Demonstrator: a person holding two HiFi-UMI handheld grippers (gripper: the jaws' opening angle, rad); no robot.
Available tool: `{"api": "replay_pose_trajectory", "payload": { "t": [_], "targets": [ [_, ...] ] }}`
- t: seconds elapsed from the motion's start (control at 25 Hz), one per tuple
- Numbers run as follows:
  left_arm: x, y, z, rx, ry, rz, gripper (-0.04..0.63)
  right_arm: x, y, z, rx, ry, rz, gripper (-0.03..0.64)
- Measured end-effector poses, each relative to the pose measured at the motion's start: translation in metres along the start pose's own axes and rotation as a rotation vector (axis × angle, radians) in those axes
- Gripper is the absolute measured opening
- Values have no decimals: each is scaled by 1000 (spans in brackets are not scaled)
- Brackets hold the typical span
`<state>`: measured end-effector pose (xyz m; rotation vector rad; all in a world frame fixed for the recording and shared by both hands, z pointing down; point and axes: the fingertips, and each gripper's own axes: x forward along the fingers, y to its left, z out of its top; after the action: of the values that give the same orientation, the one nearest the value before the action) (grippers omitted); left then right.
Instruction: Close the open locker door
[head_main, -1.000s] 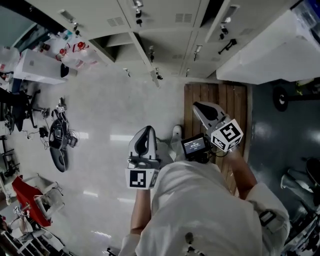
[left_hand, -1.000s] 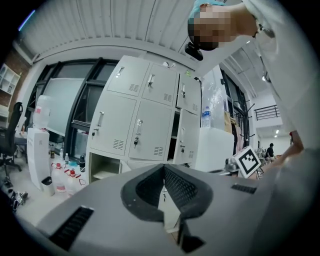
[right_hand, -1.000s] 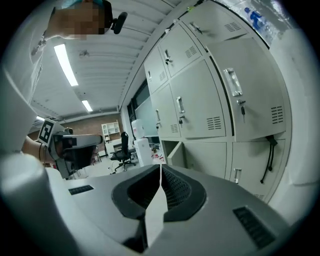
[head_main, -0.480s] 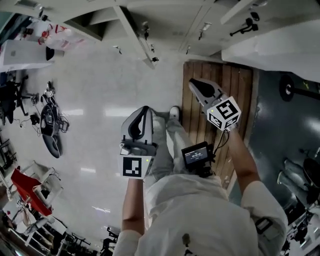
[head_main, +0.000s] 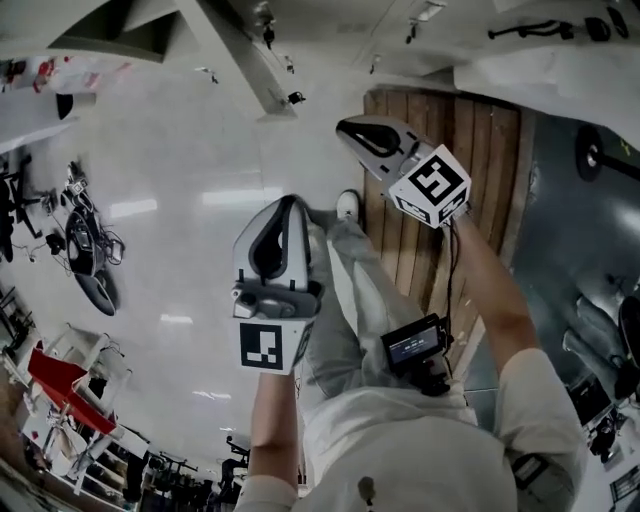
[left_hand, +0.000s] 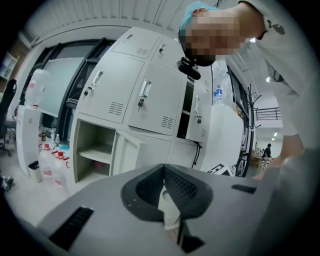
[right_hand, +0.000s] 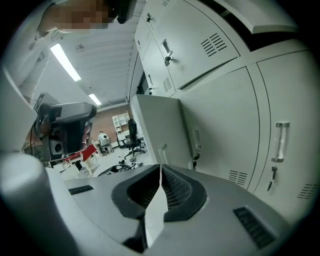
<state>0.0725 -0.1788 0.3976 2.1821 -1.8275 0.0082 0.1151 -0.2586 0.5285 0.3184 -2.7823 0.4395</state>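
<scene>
Against the frame one second earlier, the lockers (head_main: 330, 30) have slid to the top edge of the head view. Both grippers show larger and farther out from the torso, and the black device (head_main: 412, 345) sits lower in frame. The left gripper (head_main: 290, 202) has its jaws together with nothing between them. The right gripper (head_main: 345, 125) is likewise closed and empty, and neither touches the lockers. The door (left_hand: 128, 150) belongs to a bottom-row unit. It stands swung outward just right of its exposed compartment (left_hand: 94, 150), which holds one shelf. The neighbouring doors are flush, apart from a narrow dark gap at one upper unit. In the right gripper view the door (right_hand: 157, 125) projects edge-on from the locker face, ahead of the jaws. In the head view its free edge (head_main: 240, 55) juts over the pale floor (head_main: 170, 150). That floor lies bare between grippers and lockers. A wooden board (head_main: 470, 150) lies under the right gripper, and clutter sits at the far left.
</scene>
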Motion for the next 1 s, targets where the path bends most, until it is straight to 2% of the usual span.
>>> {"api": "replay_pose_trajectory", "payload": {
  "t": [0.24,0.28,0.32,0.36,0.44,0.72,1.0],
  "targets": [
    [25,23,-34,-15,-2,28,8,36,-7,-16,-29,1,121,35],
    [27,27,-39,-23,-3,38,8,41,-7,-19,-40,4,142,63],
    [30,30,-43,-31,-5,46,8,46,-6,-21,-48,10,166,130],
    [32,33,-47,-39,-8,53,8,51,-5,-24,-56,19,189,165],
    [36,37,-55,-45,-9,57,8,63,-5,-29,-83,40,221,179],
    [41,38,-78,-38,-1,39,8,95,-2,-34,-175,46,299,184],
    [35,46,-87,-60,5,45,8,112,2,-28,-226,52,341,195]
  ]
}}
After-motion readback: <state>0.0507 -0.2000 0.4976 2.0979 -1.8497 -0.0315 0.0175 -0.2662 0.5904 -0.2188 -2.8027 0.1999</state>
